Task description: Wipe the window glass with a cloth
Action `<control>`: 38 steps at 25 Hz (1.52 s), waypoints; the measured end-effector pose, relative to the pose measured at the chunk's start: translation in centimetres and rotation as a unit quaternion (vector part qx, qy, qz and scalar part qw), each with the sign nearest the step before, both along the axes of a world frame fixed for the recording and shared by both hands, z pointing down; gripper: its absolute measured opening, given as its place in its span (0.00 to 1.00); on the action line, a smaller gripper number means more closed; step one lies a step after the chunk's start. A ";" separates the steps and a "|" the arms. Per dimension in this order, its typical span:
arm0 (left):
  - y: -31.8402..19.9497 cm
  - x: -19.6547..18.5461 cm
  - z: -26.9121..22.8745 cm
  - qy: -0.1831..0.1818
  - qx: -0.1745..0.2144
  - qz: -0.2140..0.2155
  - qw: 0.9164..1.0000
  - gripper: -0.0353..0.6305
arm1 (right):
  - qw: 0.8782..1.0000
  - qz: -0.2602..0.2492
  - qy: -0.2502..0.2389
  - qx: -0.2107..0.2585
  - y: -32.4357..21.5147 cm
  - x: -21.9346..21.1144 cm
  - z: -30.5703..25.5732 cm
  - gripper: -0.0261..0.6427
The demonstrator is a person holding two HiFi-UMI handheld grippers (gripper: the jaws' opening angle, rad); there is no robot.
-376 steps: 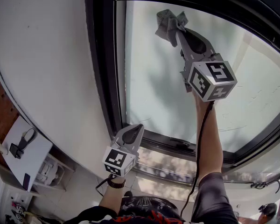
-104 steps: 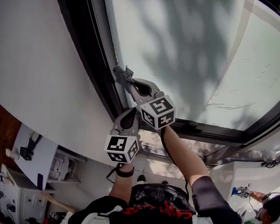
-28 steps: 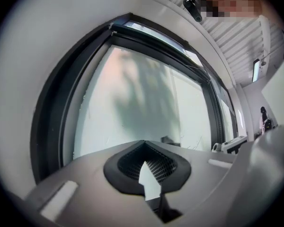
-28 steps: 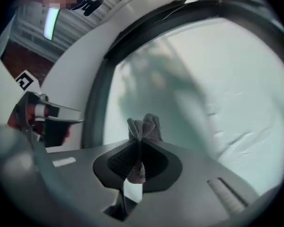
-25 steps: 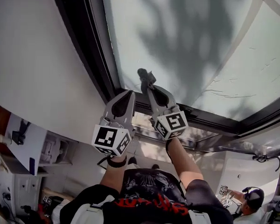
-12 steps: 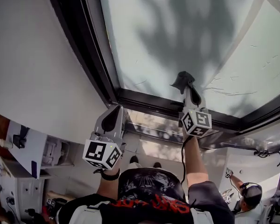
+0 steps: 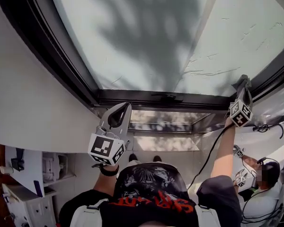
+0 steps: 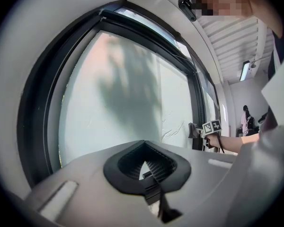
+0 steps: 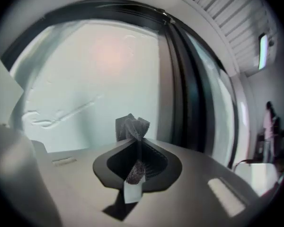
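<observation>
Cloth (image 9: 131, 126) sits pinched in my right claw (image 9: 135, 142): its jaws are pressed onto the grey fabric, a crumpled tuft sticks out past the tips, and a strip of it runs back through the hollow between them. In the head view my right claw (image 7: 244, 87) is reached far out to my right, and the cloth (image 7: 242, 81) is at the lower right corner of the window glass (image 7: 146, 37), right against the dark window frame (image 7: 161, 100). From the right gripper view the tuft stands in front of the pale window glass (image 9: 85, 70), just beside the frame's dark bar, but I cannot tell whether the fabric touches the pane. My left claw (image 8: 143, 143) is pressed together with nothing in it, its tips pointing up at the window glass (image 8: 123, 103). In the head view that left claw (image 7: 125, 106) is held low, below the bottom rail of the frame and well apart from the right one. Beyond my right arm a person (image 7: 261, 183) is down in the room.
</observation>
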State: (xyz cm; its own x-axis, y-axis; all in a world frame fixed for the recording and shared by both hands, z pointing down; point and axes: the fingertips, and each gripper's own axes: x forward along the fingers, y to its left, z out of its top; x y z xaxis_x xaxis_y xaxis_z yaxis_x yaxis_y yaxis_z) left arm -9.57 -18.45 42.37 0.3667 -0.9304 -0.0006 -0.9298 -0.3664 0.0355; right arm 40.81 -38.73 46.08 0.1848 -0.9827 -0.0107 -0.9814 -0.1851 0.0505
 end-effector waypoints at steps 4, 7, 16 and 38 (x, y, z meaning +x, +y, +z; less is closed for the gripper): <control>0.1 0.5 1.0 0.003 -0.012 0.000 1.000 0.04 | 0.999 0.023 -0.044 0.016 1.5 0.8 -0.3 0.08; 0.1 0.1 1.2 0.001 -0.013 -0.007 1.000 0.04 | 0.990 -0.127 -0.036 0.059 2.8 -11.0 -1.9 0.08; 2.6 -5.5 1.0 -0.015 -0.016 -0.072 0.997 0.04 | 0.789 -0.614 -0.022 -0.010 11.7 -57.3 1.3 0.08; 0.2 1.5 3.8 -0.031 -0.049 0.056 0.997 0.04 | 0.996 0.029 -0.080 -0.019 0.7 -0.6 6.8 0.08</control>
State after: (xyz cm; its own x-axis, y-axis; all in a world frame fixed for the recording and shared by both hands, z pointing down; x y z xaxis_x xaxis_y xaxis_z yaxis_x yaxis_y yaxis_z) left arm -8.03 -18.22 46.13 0.4643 -0.8783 0.1145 -0.8850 -0.4652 0.0197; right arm 40.24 -38.02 52.89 0.2380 -0.9694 0.0603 -0.9651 -0.2430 -0.0973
